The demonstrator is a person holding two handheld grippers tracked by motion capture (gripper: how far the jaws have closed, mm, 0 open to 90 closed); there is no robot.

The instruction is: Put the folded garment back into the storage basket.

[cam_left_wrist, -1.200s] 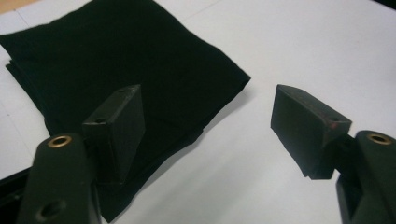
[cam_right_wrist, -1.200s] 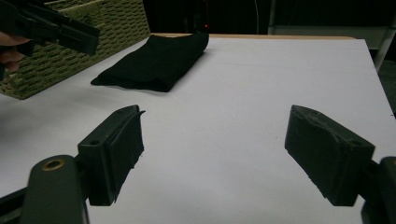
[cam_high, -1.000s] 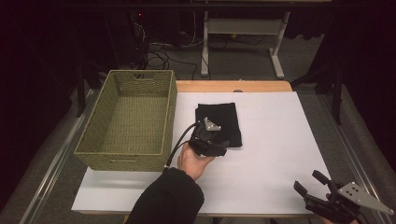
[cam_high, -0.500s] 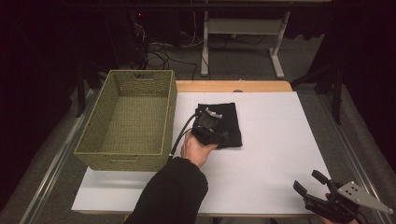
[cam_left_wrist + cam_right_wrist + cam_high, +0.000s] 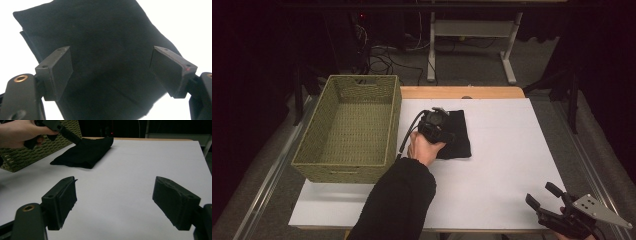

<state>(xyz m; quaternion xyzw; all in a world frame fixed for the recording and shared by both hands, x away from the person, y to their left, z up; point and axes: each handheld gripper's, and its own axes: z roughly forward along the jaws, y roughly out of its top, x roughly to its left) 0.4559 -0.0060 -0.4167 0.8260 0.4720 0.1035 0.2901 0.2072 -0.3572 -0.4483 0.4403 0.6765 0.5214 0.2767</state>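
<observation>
A folded black cloth (image 5: pixel 458 139) lies on the white table top (image 5: pixel 512 150), just right of the basket. A person's left hand holds my left gripper (image 5: pixel 439 125) low over the cloth's left part. In the left gripper view the cloth (image 5: pixel 105 37) spreads beneath the left gripper (image 5: pixel 111 72). Its jaws have just been opening and stand wide, with the pads clear of the fabric. In the right gripper view one left jaw reaches down to the cloth (image 5: pixel 85 152). My right gripper (image 5: pixel 542 194) rests at the table's near right corner, open (image 5: pixel 113 202) and holding nothing.
A woven olive basket (image 5: pixel 347 165) stands at the table's left side, close to the cloth and the hand (image 5: pixel 15 132). A wooden edge strip (image 5: pixel 462 92) runs along the far side. Desk legs and cables stand on the floor beyond.
The left hand has carried its gripper away from the person, from the cloth's near end towards its far end. The right gripper has kept still.
</observation>
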